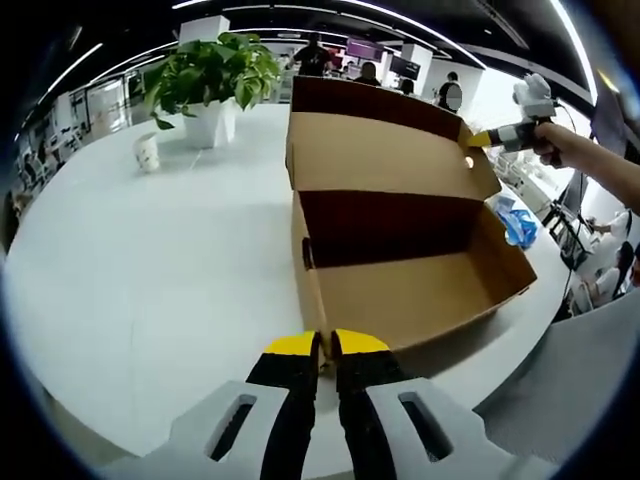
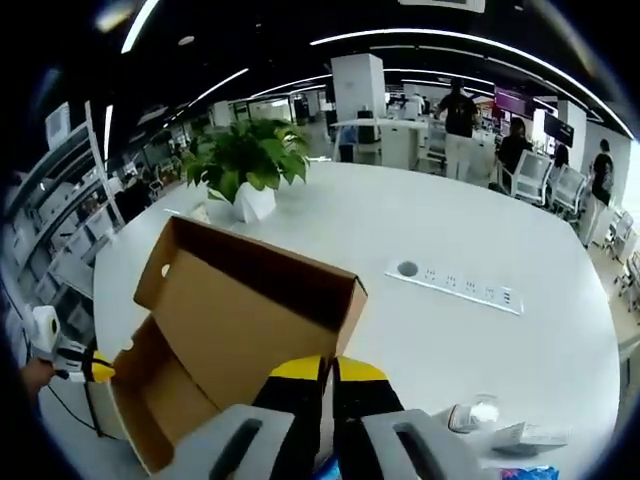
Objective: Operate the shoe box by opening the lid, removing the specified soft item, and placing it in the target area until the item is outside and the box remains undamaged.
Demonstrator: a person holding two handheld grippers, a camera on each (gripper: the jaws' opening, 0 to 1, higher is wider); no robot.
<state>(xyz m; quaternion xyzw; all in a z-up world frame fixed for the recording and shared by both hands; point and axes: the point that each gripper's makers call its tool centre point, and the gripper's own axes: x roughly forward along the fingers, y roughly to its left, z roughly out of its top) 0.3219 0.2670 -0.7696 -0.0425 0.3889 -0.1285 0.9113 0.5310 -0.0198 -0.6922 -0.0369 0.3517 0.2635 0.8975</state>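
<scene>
The left gripper [image 1: 324, 345] is seen nearest, jaws closed on the near wall of the shoe box [image 1: 400, 290]. The right gripper [image 2: 328, 370] is pinched shut on the raised lid [image 2: 250, 300], which is held open. The box is seen lying on the white table [image 1: 160, 270], its interior apparently bare; the soft item cannot be located with certainty, though a blue crumpled object [image 1: 516, 222] is seen just right of the box. The cardboard is judged light, stiff, easily creased; edges are best gripped gently. Farther off, a potted plant [image 1: 212, 75] and a power strip [image 2: 455, 286] are noted within an open office.
</scene>
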